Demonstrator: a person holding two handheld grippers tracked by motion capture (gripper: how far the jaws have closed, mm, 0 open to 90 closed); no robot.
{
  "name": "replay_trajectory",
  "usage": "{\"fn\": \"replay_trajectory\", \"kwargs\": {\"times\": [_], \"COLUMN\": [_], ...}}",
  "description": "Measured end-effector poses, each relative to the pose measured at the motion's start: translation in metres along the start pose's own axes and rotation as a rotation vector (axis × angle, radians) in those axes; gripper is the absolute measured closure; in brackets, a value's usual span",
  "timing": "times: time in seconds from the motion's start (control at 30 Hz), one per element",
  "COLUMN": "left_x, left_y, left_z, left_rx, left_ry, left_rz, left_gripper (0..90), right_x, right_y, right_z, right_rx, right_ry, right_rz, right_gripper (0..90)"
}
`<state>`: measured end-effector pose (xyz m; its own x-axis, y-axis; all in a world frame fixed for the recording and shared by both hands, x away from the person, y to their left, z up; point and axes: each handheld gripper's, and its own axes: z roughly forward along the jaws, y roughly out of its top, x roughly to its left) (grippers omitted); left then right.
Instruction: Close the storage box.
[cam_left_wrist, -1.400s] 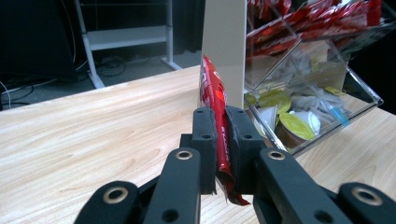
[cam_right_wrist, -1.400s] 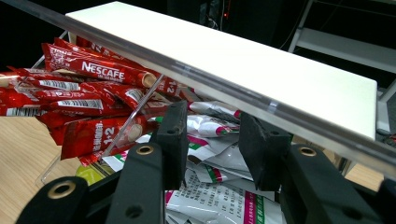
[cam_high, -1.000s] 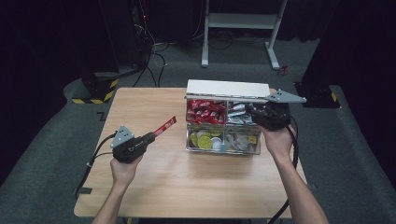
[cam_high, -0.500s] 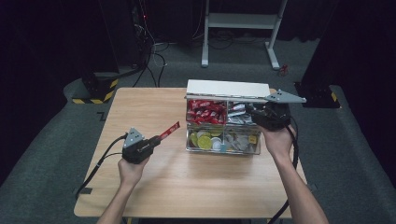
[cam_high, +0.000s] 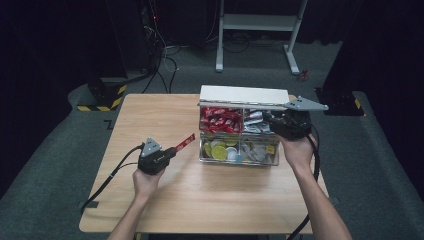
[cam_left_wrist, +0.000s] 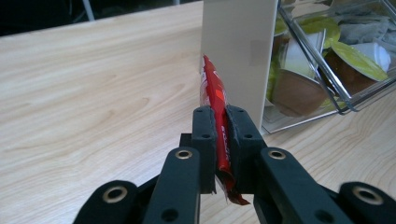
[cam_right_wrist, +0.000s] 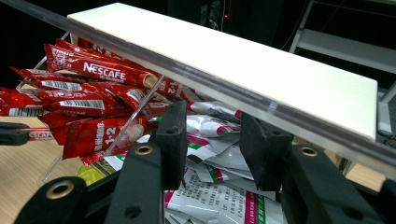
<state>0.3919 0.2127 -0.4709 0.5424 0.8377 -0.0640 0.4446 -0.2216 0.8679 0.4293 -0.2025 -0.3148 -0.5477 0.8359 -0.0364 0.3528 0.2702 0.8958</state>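
My left gripper (cam_high: 173, 149) is shut on a red coffee stick sachet (cam_high: 185, 142), held a little above the table, just left of the clear compartment box (cam_high: 239, 162). In the left gripper view the red coffee stick sachet (cam_left_wrist: 214, 91) stands on edge between the pads, with my left gripper (cam_left_wrist: 220, 123) close to the box's white end wall (cam_left_wrist: 238, 51). My right gripper (cam_high: 272, 121) is at the box's back right, under the raised white lid (cam_high: 244, 95). In the right gripper view my right gripper (cam_right_wrist: 212, 116) has its jaws apart with nothing pressed between them, above the white sachets (cam_right_wrist: 210, 126).
The box's back left compartment holds several red sachets (cam_high: 219, 120). Coffee capsules (cam_high: 219, 149) fill the front left compartment, and small packets (cam_high: 257, 152) the front right. The wooden table (cam_high: 150, 115) has bare room to the left. Cables trail off both grippers.
My left gripper has moved right and down toward the box, with the red sachet still in it. The right gripper has stayed in place.
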Motion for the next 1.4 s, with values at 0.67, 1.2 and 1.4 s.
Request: {"fn": "replay_trajectory", "kwargs": {"times": [0.67,1.2,1.4], "left_x": [0.005,0.004,0.004], "left_y": [-0.014,-0.022,-0.024], "left_z": [0.019,0.029,0.032], "left_rx": [0.041,0.083,0.105], "left_ry": [0.020,0.039,0.038], "left_rz": [-0.042,-0.009,-0.010], "left_gripper": [82.7,82.0,81.6], "right_x": [0.000,0.000,0.000], "right_y": [0.000,0.000,0.000], "right_z": [0.000,0.000,0.000], "right_rx": [0.001,0.001,0.001], "right_ry": [0.000,0.001,0.003], "right_rz": [0.002,0.001,0.003], "right_gripper": [61.4,61.3,61.3]}}
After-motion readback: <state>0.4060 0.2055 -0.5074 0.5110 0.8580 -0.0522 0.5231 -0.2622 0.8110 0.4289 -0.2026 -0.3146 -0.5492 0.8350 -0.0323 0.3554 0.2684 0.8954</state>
